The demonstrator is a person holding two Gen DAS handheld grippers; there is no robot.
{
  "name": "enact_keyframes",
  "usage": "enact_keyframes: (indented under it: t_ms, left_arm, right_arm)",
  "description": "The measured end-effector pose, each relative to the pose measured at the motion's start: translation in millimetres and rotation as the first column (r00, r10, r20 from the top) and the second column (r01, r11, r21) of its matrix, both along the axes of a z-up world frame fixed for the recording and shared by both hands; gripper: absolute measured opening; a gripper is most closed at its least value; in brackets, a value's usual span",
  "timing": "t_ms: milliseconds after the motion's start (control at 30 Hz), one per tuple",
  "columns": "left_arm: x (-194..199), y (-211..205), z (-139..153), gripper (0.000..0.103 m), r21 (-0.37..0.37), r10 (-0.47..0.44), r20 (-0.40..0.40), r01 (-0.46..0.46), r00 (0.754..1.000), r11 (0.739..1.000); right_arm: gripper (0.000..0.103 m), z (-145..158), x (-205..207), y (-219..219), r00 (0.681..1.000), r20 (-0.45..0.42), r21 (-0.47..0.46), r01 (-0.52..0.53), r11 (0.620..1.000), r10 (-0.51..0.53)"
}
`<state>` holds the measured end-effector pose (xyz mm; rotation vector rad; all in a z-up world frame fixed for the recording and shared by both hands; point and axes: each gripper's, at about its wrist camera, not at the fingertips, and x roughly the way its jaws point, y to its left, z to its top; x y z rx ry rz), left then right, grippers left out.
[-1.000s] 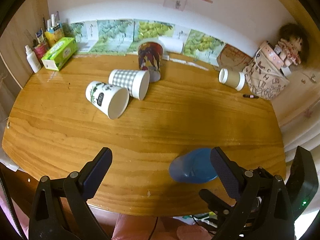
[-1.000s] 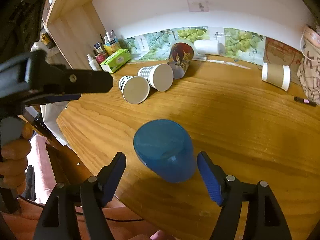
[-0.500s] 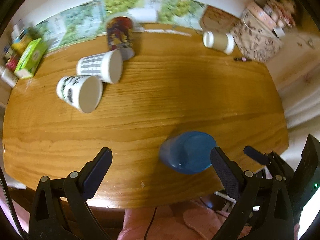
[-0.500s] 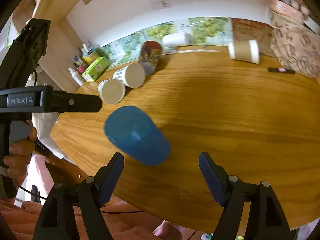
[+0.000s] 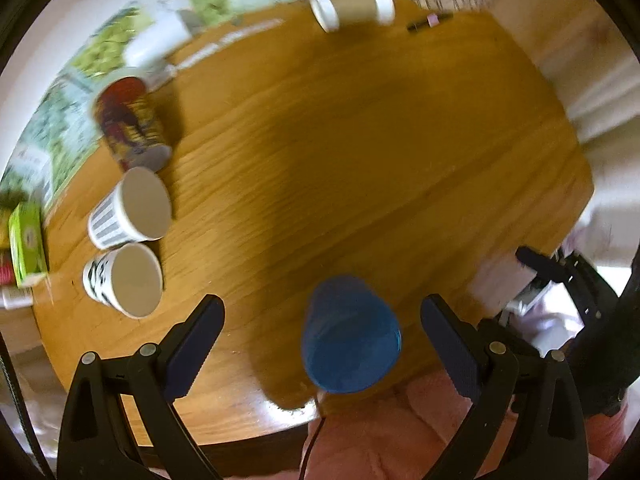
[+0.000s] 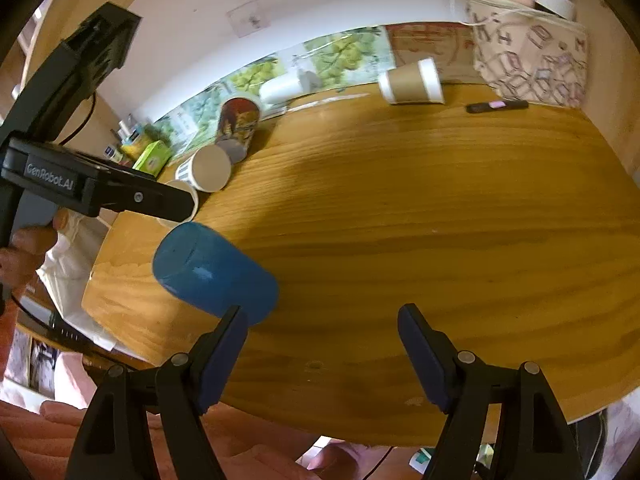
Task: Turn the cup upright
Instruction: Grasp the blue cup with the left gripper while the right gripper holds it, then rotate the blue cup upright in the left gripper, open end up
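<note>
A blue cup [image 5: 349, 336] lies on its side near the front edge of the wooden table [image 5: 360, 152]. My left gripper [image 5: 322, 344] is open and the cup lies between its spread fingers without touching them. In the right wrist view the blue cup [image 6: 214, 274] lies left of centre, its base toward the left. My right gripper [image 6: 322, 346] is open and empty, to the right of the cup, with its left finger [image 6: 222, 354] just in front of the cup. The left gripper's body [image 6: 92, 188] hovers above the cup.
Several other cups lie on their sides: a black-and-white one [image 5: 122, 280], a checked one [image 5: 130, 210], a red patterned one [image 5: 132, 124] and a brown one [image 5: 352, 2]. A green box [image 5: 26, 240] stands at the left edge. A marker [image 6: 496, 106] and a patterned bag [image 6: 528, 52] are at the far right.
My left gripper has swung round and come over the blue cup, which now sits between its fingers. My right gripper has shifted right, so the cup now lies off to its left.
</note>
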<state>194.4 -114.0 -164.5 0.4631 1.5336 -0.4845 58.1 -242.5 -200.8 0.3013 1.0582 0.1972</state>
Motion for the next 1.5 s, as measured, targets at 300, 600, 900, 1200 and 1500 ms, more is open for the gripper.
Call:
enact_keyframes:
  t_ms: [300,600,900,1200,1500]
  left_arm:
    - [18.0,-17.0,-57.4,0.099,0.134,-0.046,-0.283,0.087,0.958,0.987]
    - [21.2,-7.9,-104.9,0.099,0.162,0.025,-0.532,0.073,0.846,0.984]
    - [24.7,6.4,-123.7,0.085,0.164,0.091,-0.581,0.007,0.809,0.986]
    - [32.2,16.5,-100.4,0.079,0.08,0.093,-0.456,-0.063,0.885,0.995]
    - [28.3,39.8,-60.7,0.077,-0.102,0.111,-0.304,-0.149,0.946,0.984]
  right_arm:
    - [0.078,-7.7,0.4,-19.5,0.996,-0.037,0.002,0.087,0.996,-0.087]
    - [0.078,-12.1,3.9,-26.2,0.989,-0.063,0.005,0.133,0.991,-0.133]
    - [0.078,-11.7,6.5,-26.1,0.989,-0.066,-0.006,0.129,0.992,-0.129]
    - [0.078,-9.3,4.1,-22.6,0.993,-0.061,-0.016,0.102,0.995,-0.102]
    - [0.078,-7.5,2.5,-18.0,0.996,-0.058,0.017,0.063,0.998,-0.062]
